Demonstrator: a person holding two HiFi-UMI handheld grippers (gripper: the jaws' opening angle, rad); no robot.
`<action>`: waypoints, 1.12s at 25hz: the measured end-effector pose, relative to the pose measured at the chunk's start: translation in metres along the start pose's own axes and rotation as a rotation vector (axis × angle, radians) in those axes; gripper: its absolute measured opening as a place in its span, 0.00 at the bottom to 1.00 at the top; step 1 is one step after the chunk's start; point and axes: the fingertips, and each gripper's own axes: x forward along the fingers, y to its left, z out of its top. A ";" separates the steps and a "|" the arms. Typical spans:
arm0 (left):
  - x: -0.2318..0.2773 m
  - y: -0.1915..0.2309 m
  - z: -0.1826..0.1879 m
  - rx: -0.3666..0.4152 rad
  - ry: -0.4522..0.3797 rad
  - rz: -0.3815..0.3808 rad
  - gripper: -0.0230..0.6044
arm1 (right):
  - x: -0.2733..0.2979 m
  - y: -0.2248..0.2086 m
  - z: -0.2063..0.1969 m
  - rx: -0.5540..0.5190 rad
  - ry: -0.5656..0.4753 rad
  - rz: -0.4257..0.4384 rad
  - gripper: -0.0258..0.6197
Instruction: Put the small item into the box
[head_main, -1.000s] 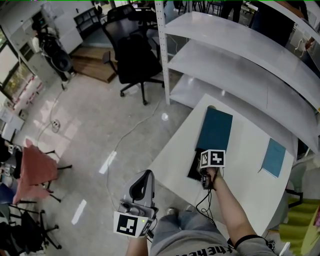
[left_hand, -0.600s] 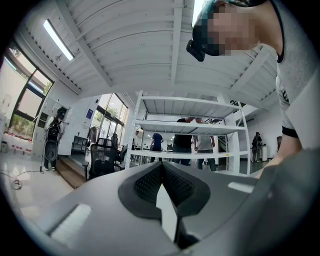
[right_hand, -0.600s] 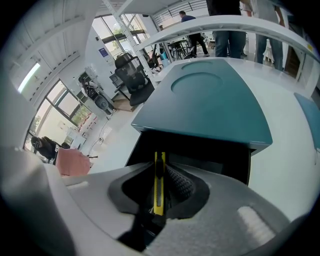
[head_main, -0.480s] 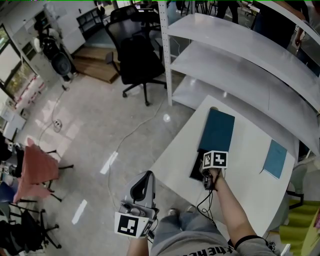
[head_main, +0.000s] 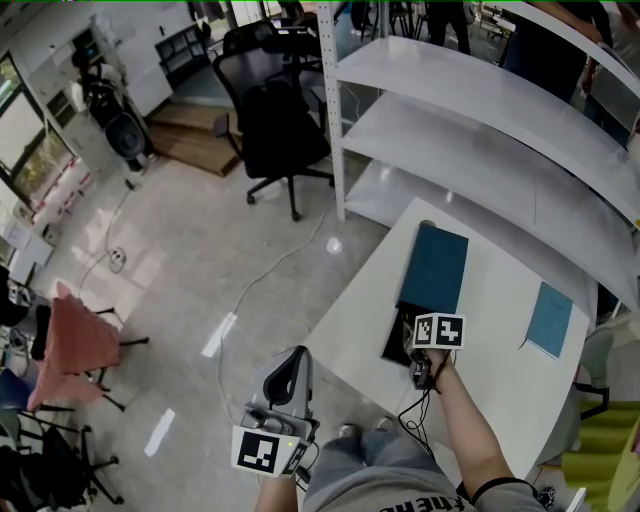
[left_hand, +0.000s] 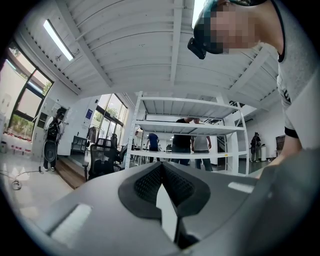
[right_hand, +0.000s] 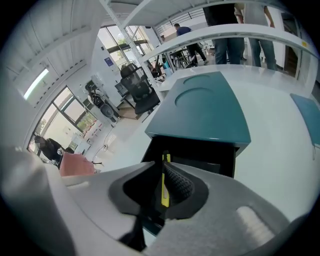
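Observation:
A teal box (head_main: 435, 264) lies on the white table (head_main: 490, 370), its black drawer (head_main: 396, 336) pulled out toward me. My right gripper (head_main: 417, 345) hovers at the drawer's open end. In the right gripper view its jaws are shut on a thin yellow item (right_hand: 164, 186), with the black drawer (right_hand: 200, 156) and the box's teal top (right_hand: 207, 111) straight ahead. My left gripper (head_main: 287, 362) hangs low off the table's left edge, above the floor. Its jaws (left_hand: 161, 181) are shut with nothing between them.
A flat teal piece (head_main: 549, 318) lies at the table's right. White shelving (head_main: 480, 110) rises behind the table. A black office chair (head_main: 275, 120) stands on the floor at the left, and a cable (head_main: 260, 270) trails across the floor.
The right gripper has shifted slightly toward me over the drawer's end, still holding the yellow item. The left gripper has barely moved.

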 end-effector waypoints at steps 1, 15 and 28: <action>0.000 -0.001 0.001 0.000 -0.001 -0.006 0.06 | -0.006 0.002 0.001 -0.002 -0.020 0.005 0.10; 0.011 -0.031 0.003 -0.002 -0.010 -0.142 0.06 | -0.093 0.028 0.004 -0.196 -0.316 0.041 0.04; 0.011 -0.056 0.005 0.011 -0.018 -0.225 0.06 | -0.161 0.035 -0.007 -0.316 -0.506 -0.005 0.04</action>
